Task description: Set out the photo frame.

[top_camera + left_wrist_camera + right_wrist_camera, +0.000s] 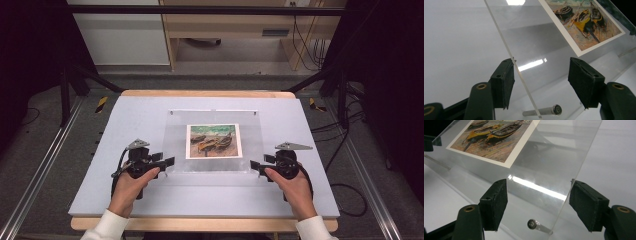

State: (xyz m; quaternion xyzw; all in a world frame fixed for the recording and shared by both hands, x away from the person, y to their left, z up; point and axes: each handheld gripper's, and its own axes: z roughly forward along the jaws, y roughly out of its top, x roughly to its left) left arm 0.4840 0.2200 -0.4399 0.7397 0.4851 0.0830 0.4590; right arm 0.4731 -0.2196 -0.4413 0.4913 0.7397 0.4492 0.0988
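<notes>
Jaws of both tools stand apart, and no pad presses on anything. On the left gripper (pixel 168 162) the clear sheet's edge runs up between the two black pads (pixel 503 82), hard by the left-hand one, though I cannot tell whether it touches; the other pad stands well off. The right gripper (pixel 256 165) is likewise unclenched: the sheet's edge runs down just inside its right pad (pixel 587 203), again with contact unclear, and its other pad hovers over the pane.

The acrylic sheet (pixel 175 145) sits at the middle of the grey mat (pixel 125 200), tilted, with its near edge lifted off the surface. A print of beached boats (pixel 213 140) shows at its centre. Beneath the near corners a small metal standoff pin (pixel 542 111) sticks out at each side.

Judging by this, the work is at its grasping stage: both tools are placed at the pane's two side edges, level with each other, but neither has closed. Gripping and then lifting or shifting the pane remain to be done.
</notes>
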